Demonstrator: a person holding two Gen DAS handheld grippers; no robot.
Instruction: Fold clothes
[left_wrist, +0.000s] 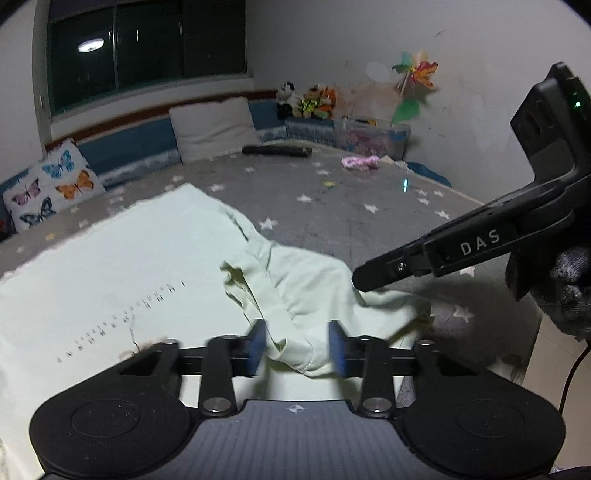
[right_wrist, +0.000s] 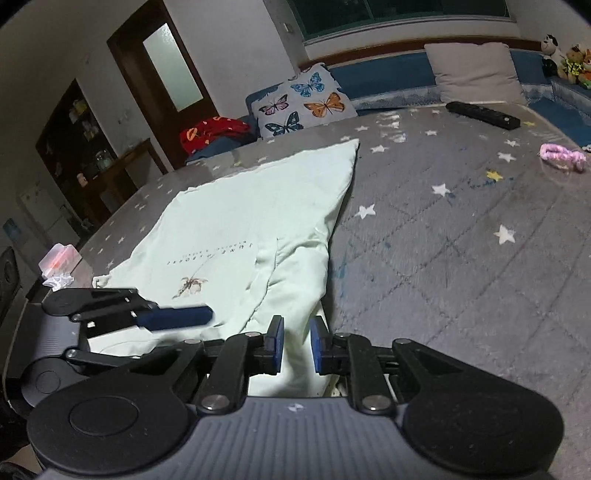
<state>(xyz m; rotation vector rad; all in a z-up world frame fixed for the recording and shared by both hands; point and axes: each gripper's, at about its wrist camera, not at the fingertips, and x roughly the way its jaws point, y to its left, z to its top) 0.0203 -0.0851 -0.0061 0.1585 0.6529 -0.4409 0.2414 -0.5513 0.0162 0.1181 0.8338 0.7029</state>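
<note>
While both tools grip the same side of the garment (left_wrist: 110, 266), the fold should be carried as one edge, not two. The garment, a pale green shirt with a small line of print, lies flat on the bed (left_wrist: 332, 206), its body reaching to the far left and a loose sleeve bunched at the near right.

The left tool (left_wrist: 298, 345) has its blue pads drawn in against a rumpled ridge of cloth at the near edge and pinches it. The right tool (right_wrist: 297, 345) has its pads nearly together with cloth in the narrow gap; it appears to nip the sleeve end just right of the left tool. A gloved hand (left_wrist: 554, 288) carries it.

Recommended procedure:
- Lift both tools evenly, so that the sleeve does not twist.
- Carry the sleeve left across the body and lay it flat.
- Watch the bulky left grip; it may drag extra layers.

The bed has a grey cover with stars. A butterfly pillow (left_wrist: 55, 188) and a plain pillow (left_wrist: 212, 127) lean at its far side below a dark window (left_wrist: 147, 48). A black bar (left_wrist: 277, 150) and a pink item (left_wrist: 360, 162) lie well beyond the garment. Stuffed toys (left_wrist: 308, 101) sit in the far corner.
</note>
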